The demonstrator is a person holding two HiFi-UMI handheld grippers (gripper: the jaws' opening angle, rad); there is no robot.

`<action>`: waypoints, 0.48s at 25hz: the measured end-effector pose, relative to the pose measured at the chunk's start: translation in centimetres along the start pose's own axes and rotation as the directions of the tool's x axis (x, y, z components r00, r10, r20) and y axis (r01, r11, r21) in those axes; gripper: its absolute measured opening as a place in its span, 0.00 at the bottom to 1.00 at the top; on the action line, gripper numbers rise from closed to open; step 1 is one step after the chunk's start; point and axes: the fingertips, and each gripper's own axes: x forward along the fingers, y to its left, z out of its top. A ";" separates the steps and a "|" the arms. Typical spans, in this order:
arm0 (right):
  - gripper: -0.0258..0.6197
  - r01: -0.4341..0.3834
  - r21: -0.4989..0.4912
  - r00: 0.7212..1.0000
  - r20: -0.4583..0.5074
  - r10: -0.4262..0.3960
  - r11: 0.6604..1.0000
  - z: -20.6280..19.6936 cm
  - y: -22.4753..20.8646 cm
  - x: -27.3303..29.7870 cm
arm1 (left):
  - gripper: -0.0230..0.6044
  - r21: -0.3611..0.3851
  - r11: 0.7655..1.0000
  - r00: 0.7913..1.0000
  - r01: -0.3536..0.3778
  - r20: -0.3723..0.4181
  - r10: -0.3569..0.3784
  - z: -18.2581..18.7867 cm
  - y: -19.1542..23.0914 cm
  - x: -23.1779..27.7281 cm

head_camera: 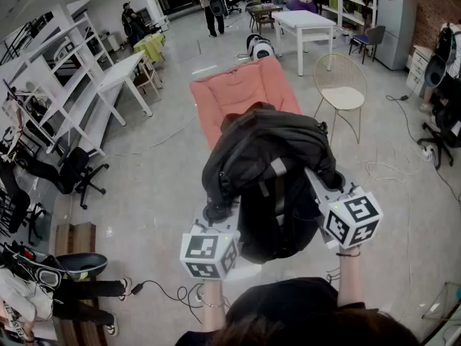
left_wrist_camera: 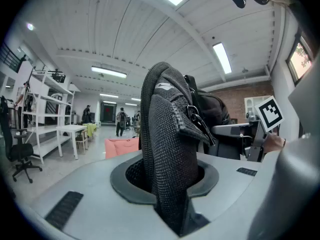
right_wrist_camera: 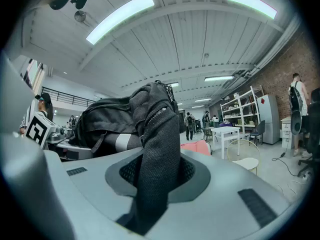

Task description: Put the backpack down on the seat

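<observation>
Backpack [head_camera: 270,171], black and soft, is hanging in mid-air near the person, short of the pink seat [head_camera: 238,96] lying farther off on the floor [head_camera: 158,193]. Left claw [left_wrist_camera: 167,184] is clamping a padded mesh strap [left_wrist_camera: 167,129]; right claw [right_wrist_camera: 155,181] is clamping a second strap [right_wrist_camera: 159,134]. Sagging fabric is suggesting a limp, moderately heavy load, with the straps offering the surest hold. Both forearms [head_camera: 350,280] are reaching forward, holding the claws roughly level.

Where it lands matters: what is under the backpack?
The far part of the seat shows beyond the backpack, with floor on both sides. The seat's near end, and anything lying on it, is covered by the backpack.
</observation>
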 end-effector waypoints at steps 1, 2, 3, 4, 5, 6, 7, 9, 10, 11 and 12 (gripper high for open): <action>0.18 0.001 0.000 1.000 -0.001 -0.001 1.000 -0.1 -0.1 -0.1 | 0.22 0.000 1.000 1.000 0.001 -0.001 -0.001 -0.1 -0.1 0.1; 0.18 0.001 0.000 1.000 -0.002 -0.001 1.000 -0.2 -0.2 -0.1 | 0.22 0.001 1.000 1.000 0.001 -0.003 -0.001 -0.3 -0.2 0.1; 0.18 0.002 0.000 1.000 -0.003 -0.002 1.000 -0.4 -0.3 -0.1 | 0.22 0.003 1.000 1.000 0.002 -0.005 -0.002 -0.4 -0.2 0.2; 0.18 0.002 0.001 1.000 -0.004 -0.002 1.000 -0.5 -0.3 -0.2 | 0.22 0.006 1.000 1.000 0.003 -0.007 -0.003 -0.6 -0.2 0.2; 0.18 0.003 0.002 1.000 -0.006 -0.003 1.000 -0.7 -0.3 -0.2 | 0.22 0.007 1.000 1.000 0.004 -0.008 -0.004 -0.8 -0.2 0.2; 0.18 0.004 0.002 1.000 -0.007 -0.004 1.000 -0.8 -0.3 -0.1 | 0.22 0.008 1.000 1.000 0.005 -0.009 -0.005 -0.9 -0.2 0.3; 0.18 0.005 0.004 1.000 -0.007 -0.005 1.000 -0.9 -0.4 -0.1 | 0.22 0.008 1.000 1.000 0.005 -0.011 -0.005 -1.0 -0.2 0.4; 0.18 0.007 0.008 1.000 -0.010 -0.007 1.000 -1.0 -0.7 0.0 | 0.22 0.009 1.000 1.000 0.005 -0.014 -0.005 -1.0 -0.3 0.7; 0.18 0.007 0.010 1.000 -0.012 -0.007 1.000 -1.0 -1.0 0.1 | 0.22 0.008 1.000 1.000 0.004 -0.016 -0.004 -1.0 -0.5 0.9; 0.18 0.007 0.013 1.000 -0.013 -0.007 1.000 -1.0 -1.4 0.1 | 0.22 0.008 1.000 1.000 0.002 -0.017 -0.002 -0.9 -0.7 1.2; 0.18 0.006 0.016 1.000 -0.014 -0.006 1.000 -1.1 -1.7 0.1 | 0.22 0.008 1.000 1.000 -0.001 -0.019 0.001 -0.9 -0.9 1.4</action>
